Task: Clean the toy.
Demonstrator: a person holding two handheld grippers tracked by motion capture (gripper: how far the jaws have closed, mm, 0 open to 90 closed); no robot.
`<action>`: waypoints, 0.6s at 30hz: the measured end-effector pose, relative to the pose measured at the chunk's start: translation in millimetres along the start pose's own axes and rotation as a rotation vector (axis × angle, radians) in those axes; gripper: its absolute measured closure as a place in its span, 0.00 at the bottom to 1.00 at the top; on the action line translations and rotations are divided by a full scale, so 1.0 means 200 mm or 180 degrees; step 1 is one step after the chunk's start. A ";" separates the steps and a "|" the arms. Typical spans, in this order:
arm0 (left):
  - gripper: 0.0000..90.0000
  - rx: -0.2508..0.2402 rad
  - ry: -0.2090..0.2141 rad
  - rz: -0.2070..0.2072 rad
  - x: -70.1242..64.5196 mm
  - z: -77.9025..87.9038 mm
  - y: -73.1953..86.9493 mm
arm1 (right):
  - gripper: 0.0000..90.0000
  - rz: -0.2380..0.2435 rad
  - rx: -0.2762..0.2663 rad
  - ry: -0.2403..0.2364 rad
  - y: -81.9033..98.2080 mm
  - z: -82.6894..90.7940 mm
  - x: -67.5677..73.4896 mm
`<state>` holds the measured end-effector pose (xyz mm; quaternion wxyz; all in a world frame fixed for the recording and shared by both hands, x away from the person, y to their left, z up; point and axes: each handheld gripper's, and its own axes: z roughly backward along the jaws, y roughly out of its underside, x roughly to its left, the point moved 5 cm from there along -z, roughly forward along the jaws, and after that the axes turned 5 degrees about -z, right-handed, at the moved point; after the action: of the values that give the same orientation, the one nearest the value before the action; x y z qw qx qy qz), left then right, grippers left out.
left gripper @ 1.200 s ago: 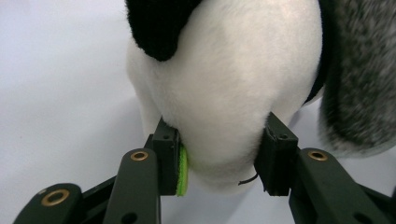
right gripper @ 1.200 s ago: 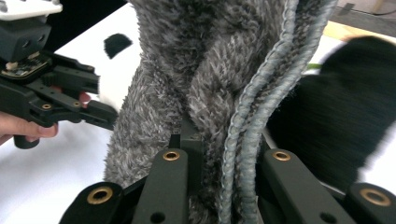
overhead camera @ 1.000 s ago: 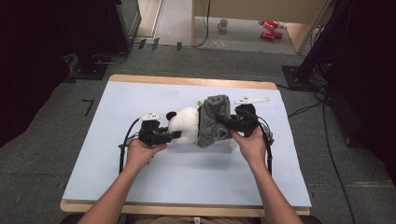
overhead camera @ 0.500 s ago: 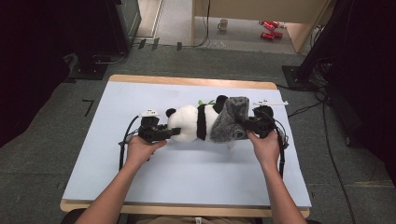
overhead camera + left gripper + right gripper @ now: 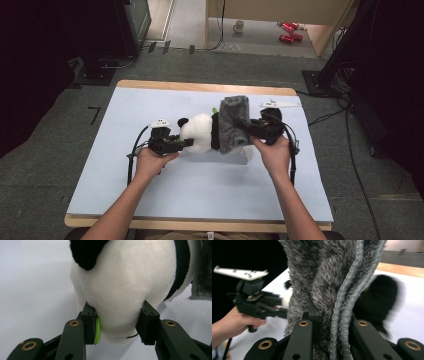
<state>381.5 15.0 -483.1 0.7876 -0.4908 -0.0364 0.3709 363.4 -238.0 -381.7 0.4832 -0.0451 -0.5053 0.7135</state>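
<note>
the right gripper point(image 5: 244, 131) has lifted the grey fuzzy cloth point(image 5: 234, 124) it pinches tight, standing it upright over the panda's body, so the wrapping looks underway. the left gripper point(image 5: 186, 143) keeps its jaws clamped on the plush panda point(image 5: 199, 132) at mid-frame on the pale mat point(image 5: 150, 195); half a second ago the cloth lay lower.

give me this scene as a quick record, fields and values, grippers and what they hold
surface: pale blue mat on a wooden table
main thing: panda plush, lying on the mat
second thing: grey fuzzy cloth, draped over the panda's far end
left gripper: jaws pressed on both sides of the panda's white rounded part
right gripper: jaws shut on the grey fuzzy cloth, folds and a corded edge between them
hands: one on each gripper, forearms coming in from the near edge
background: red cans and a mug on the floor beyond the table
</note>
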 end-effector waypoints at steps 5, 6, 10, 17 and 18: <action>0.65 -0.0032 -0.0018 0.0032 -0.02 0.01 0.01 | 0.87 0.0208 0.0230 -0.0228 0.04 -0.16 0.16; 0.65 -0.0031 -0.0028 0.0037 -0.03 0.02 0.02 | 0.87 0.0253 0.0260 -0.0267 0.04 -0.18 0.19; 0.66 -0.0030 -0.0055 0.0017 -0.08 0.03 0.03 | 0.87 0.0363 0.0367 -0.0370 0.07 -0.27 0.29; 0.66 0.0001 -0.0105 0.0049 -0.11 0.04 0.06 | 0.86 0.0534 0.0511 -0.0318 0.14 -0.41 0.28; 0.66 -0.0016 -0.0097 0.0072 -0.10 0.04 0.06 | 0.86 0.0518 0.0521 -0.0318 0.14 -0.41 0.27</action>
<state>357.2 10.3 -482.1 0.7815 -0.4874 -0.0437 0.3870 361.8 -143.4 -419.3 0.4000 -0.0107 -0.4635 0.7906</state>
